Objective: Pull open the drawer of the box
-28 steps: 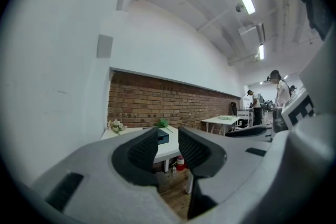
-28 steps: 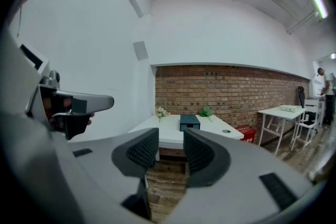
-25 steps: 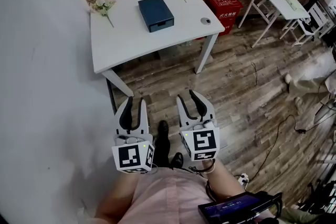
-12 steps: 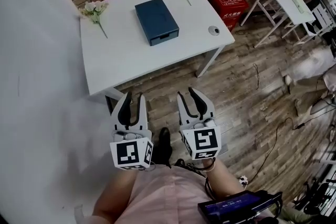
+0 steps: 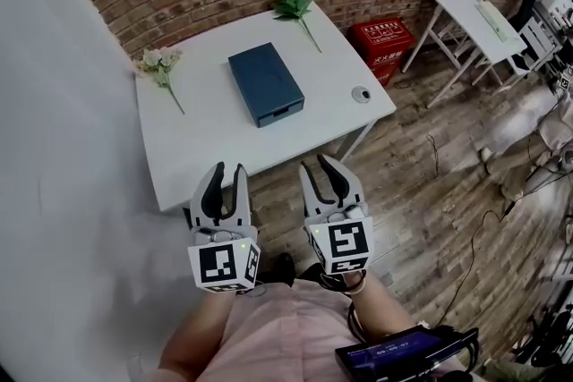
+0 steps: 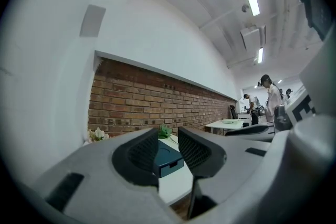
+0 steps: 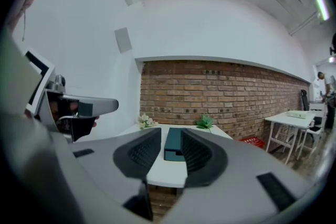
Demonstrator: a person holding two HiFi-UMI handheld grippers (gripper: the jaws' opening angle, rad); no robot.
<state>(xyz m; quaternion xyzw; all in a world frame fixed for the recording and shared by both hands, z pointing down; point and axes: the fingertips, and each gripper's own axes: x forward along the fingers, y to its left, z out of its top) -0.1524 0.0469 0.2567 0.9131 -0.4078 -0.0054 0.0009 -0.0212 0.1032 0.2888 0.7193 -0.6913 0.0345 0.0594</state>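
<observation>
The dark blue box (image 5: 265,83) lies in the middle of the white table (image 5: 206,134), its drawer front (image 5: 283,110) shut and facing me. Both grippers hang side by side in the air short of the table's near edge, well away from the box. My left gripper (image 5: 226,171) is open and empty; in the left gripper view the box (image 6: 170,157) shows far off between its jaws. The right gripper (image 5: 318,164) is open too, its jaws having just closed a little with nothing between them; the box (image 7: 172,148) sits in the distance straight ahead.
White flowers (image 5: 159,63) lie at the table's far left, a green sprig (image 5: 294,6) at the back, a small round object (image 5: 361,94) near the right edge. A red crate (image 5: 380,38) and a second white table (image 5: 474,13) stand to the right. Brick wall behind.
Both grippers have travelled forward together toward the table, whose near edge is now just beyond their fingertips. The box has not moved.
</observation>
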